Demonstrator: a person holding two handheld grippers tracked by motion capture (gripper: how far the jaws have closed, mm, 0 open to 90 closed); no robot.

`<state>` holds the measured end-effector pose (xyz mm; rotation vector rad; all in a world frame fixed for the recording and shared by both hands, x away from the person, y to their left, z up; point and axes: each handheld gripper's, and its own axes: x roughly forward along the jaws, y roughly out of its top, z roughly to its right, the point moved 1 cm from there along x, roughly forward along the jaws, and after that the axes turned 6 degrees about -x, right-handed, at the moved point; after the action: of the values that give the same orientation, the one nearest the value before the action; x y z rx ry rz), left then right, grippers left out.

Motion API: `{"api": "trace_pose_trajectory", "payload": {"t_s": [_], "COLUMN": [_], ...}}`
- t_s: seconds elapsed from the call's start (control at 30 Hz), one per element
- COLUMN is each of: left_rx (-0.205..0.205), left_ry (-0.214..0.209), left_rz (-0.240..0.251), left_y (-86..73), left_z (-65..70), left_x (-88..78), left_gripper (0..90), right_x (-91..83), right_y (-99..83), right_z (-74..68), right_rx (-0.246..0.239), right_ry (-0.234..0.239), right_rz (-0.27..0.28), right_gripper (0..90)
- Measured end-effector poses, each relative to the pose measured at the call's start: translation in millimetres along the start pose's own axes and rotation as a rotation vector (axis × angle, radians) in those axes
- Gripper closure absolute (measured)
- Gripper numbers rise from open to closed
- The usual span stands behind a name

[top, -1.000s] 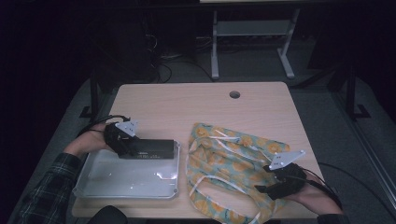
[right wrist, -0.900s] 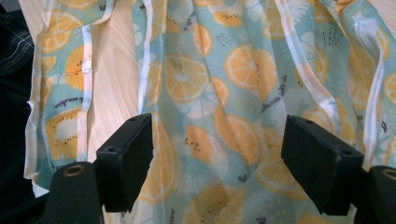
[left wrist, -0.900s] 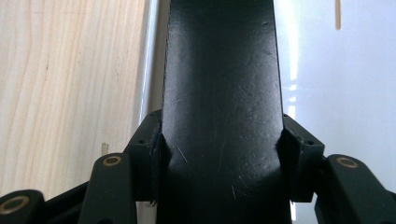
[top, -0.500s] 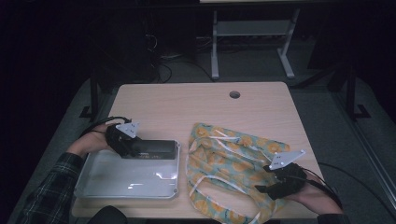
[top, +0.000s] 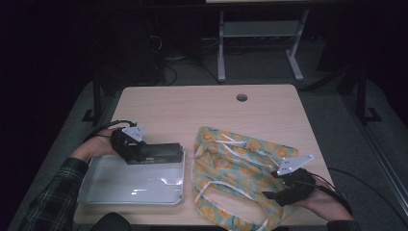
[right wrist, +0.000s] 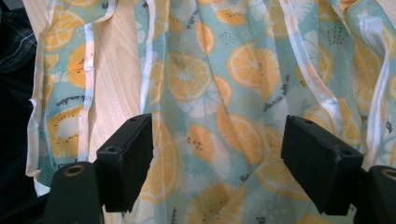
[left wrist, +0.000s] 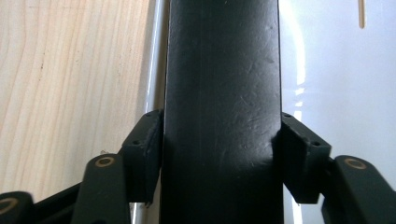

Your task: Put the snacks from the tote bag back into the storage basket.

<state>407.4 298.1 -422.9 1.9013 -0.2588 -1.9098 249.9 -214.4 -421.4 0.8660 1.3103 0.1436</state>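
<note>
Left gripper, clamped on the long flat black bar, had carried it slightly leftward over the shiny white rectangular tray's far edge, probably for placing, while right gripper hovered wide over citrus-print cloth beside the tray.

On the table, the tray lies left of the cloth (box over the tray's far edge).

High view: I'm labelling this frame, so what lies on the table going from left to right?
Left tool shut on the black box → white tray → fruit-print cloth → right tool, open over the cloth's right edge.
</note>
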Motion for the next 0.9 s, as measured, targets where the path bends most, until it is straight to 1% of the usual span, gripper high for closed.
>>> {"api": "trace_pose_trajectory", "payload": {"t_s": [0.03, 0.1, 0.13, 0.2, 0.27, 0.33, 0.4, 0.47, 0.5, 0.57, 0.6, 0.67, 0.73, 0.8, 0.87, 0.9], "left_rx": [-0.008, -0.007, -0.018, -0.028, -0.052, -0.071, -0.094, -0.109, -0.123, -0.153, -0.172, -0.198, -0.218, -0.25, -0.276, -0.295], "left_ry": [-0.006, -0.006, -0.005, 0.009, 0.029, 0.039, 0.043, 0.051, 0.062, 0.082, 0.091, 0.099, 0.105, 0.115, 0.147, 0.154], "left_rz": [0.006, 0.004, 0.006, 0.019, 0.03, 0.045, 0.067, 0.079, 0.086, 0.087, 0.09, 0.111, 0.132, 0.146, 0.145, 0.145], "left_y": [-0.3, -0.7, -0.9, -1.6, -2.7, -4.0, -6.2, -8.0, -9.2, -10.6, -11.3, -12.8, -14.7, -16.4, -18.5, -19.4], "left_z": [0.2, 0.4, 0.9, 1.4, 1.6, 1.5, 3.4, 5.7, 7.6, 12.2, 15.0, 21.4, 29.1, 37.1, 44.3, 48.4], "left_x": [0.0, -1.0, -2.0, -4.9, -8.9, -12.9, -18.4, -22.9, -26.0, -31.1, -33.9, -40.2, -46.6, -52.3, -56.6, -57.5], "left_gripper": [35.7, 32.8, 31.4, 27.9, 25.6, 22.2, 21.3, 20.5, 19.8, 16.5, 15.4, 14.2, 14.0, 14.0, 14.3, 14.3], "right_x": [0.0, 0.5, 0.6, 0.7, 0.8, 0.9, 1.6, 2.5, 2.9, 4.3, 4.8, 6.7, 9.0, 11.2, 14.3, 15.8], "right_y": [0.1, 0.2, 0.3, 0.6, 0.9, 1.3, 2.1, 3.3, 3.8, 5.3, 6.2, 7.8, 9.9, 13.1, 16.0, 17.3], "right_z": [-0.2, -0.1, -0.2, -0.3, -0.4, -0.1, 1.1, 2.2, 2.4, 4.5, 5.1, 7.2, 9.2, 11.1, 13.1, 14.2], "right_rx": [0.002, -0.004, -0.004, -0.004, -0.002, 0.0, -0.007, -0.012, -0.01, -0.024, -0.021, -0.028, -0.035, -0.042, -0.05, -0.054], "right_ry": [0.0, 0.002, 0.003, 0.006, 0.006, 0.008, 0.012, 0.015, 0.016, 0.02, 0.023, 0.026, 0.032, 0.04, 0.04, 0.04], "right_rz": [-0.003, -0.001, -0.001, -0.001, -0.001, -0.001, 0.0, 0.0, 0.0, 0.005, 0.003, 0.002, 0.007, 0.007, 0.01, 0.013], "right_gripper": [24.6, 24.6, 24.6, 24.6, 24.6, 24.6, 24.6, 24.6, 24.6, 24.6, 24.6, 24.5, 24.5, 24.4, 23.9, 23.6]}}
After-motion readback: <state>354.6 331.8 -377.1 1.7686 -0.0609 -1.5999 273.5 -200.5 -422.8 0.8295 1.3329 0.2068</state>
